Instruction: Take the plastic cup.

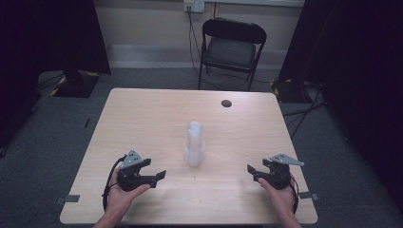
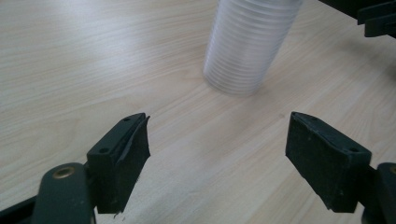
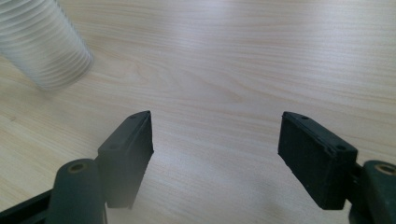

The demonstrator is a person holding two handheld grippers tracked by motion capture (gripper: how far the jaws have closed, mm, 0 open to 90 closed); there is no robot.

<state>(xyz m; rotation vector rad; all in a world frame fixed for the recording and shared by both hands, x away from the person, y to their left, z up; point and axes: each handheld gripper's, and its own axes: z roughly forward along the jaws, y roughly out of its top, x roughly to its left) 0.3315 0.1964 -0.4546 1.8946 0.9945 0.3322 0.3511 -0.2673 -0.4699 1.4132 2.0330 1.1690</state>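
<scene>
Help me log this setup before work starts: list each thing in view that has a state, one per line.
Stack of clear ribbed plastic cups: upside down on the light wooden table, nested, untouched.
Left gripper: jaws open, nothing between them.
Right gripper: jaws open, nothing between them.
Black folding chair: unfolded, nobody seated, behind the table.
</scene>
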